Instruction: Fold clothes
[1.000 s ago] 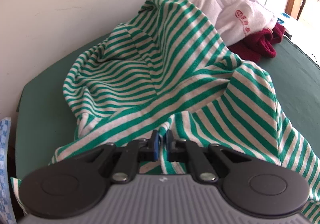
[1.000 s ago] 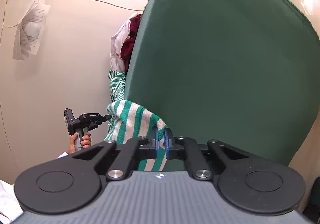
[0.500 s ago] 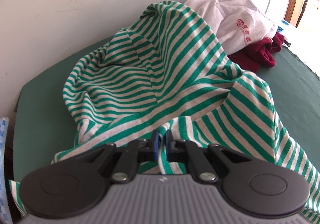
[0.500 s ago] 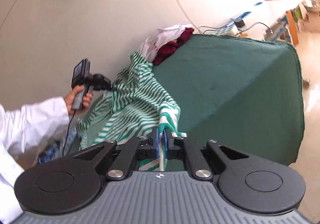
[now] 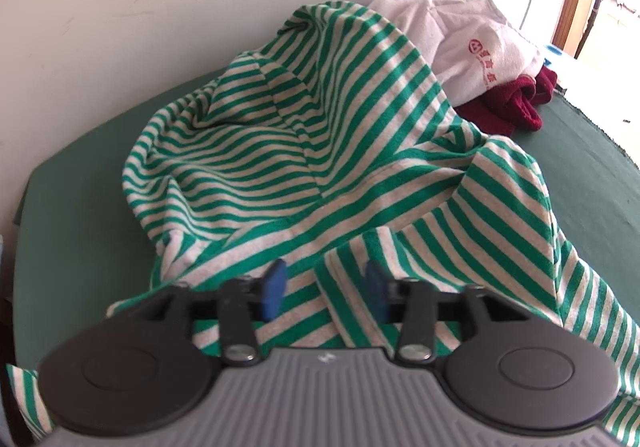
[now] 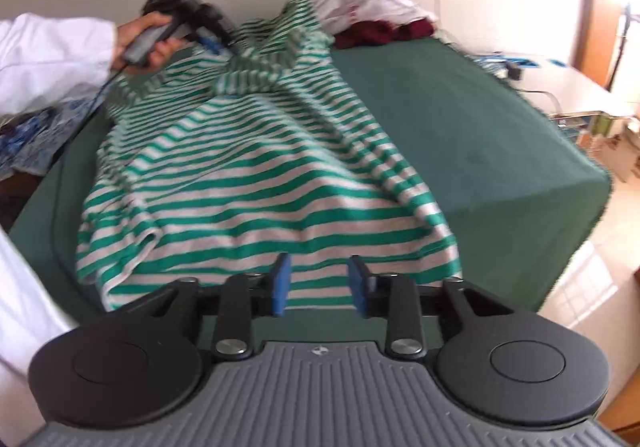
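Both your grippers have just let go — the left gripper (image 5: 324, 289) and right gripper (image 6: 319, 283) were clamped on the striped shirt (image 6: 256, 167), and now their jaws are opening with cloth lying loose between them. The shirt lies rumpled on the green worktop (image 6: 480, 135), so spreading seems done and folding is next. Its far edges are hidden — bunched against the white garment (image 5: 460, 43).

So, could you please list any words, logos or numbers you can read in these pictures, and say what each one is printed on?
No text here can be read for certain.
White garment: a round red logo with a line of red characters beside it, too small and creased to read.
Same white garment in the right wrist view: only a red smear.
Screen on the back of the left gripper: blurred, nothing readable.
Striped shirt: no print.
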`<state>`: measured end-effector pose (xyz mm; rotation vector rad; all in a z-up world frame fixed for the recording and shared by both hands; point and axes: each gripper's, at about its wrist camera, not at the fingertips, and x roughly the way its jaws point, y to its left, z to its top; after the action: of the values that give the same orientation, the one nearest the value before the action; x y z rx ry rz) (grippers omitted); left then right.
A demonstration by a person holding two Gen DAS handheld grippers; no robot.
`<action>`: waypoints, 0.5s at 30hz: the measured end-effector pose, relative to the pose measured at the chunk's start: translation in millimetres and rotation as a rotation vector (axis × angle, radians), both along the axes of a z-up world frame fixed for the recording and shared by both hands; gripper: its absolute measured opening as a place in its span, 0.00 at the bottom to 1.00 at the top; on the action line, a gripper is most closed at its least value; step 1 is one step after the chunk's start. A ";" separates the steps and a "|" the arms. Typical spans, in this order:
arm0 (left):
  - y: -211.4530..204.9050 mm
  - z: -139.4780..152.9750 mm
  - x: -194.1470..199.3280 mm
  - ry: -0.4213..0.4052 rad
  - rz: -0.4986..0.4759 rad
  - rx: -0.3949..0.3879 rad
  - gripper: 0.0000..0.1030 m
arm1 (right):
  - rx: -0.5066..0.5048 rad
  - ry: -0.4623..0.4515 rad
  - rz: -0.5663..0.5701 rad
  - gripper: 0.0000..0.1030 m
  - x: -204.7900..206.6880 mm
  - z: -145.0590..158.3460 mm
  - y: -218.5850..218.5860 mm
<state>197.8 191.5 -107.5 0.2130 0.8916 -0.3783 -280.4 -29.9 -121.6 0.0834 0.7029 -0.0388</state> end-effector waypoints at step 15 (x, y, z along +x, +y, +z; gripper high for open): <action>-19.2 0.0 -10.3 -0.019 -0.069 -0.013 0.06 | -0.155 0.048 0.032 0.08 35.2 -1.2 -17.9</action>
<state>187.5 172.3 -107.5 0.2350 0.8646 -0.4452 -245.2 -47.8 -122.8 -0.0780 0.7469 -0.0649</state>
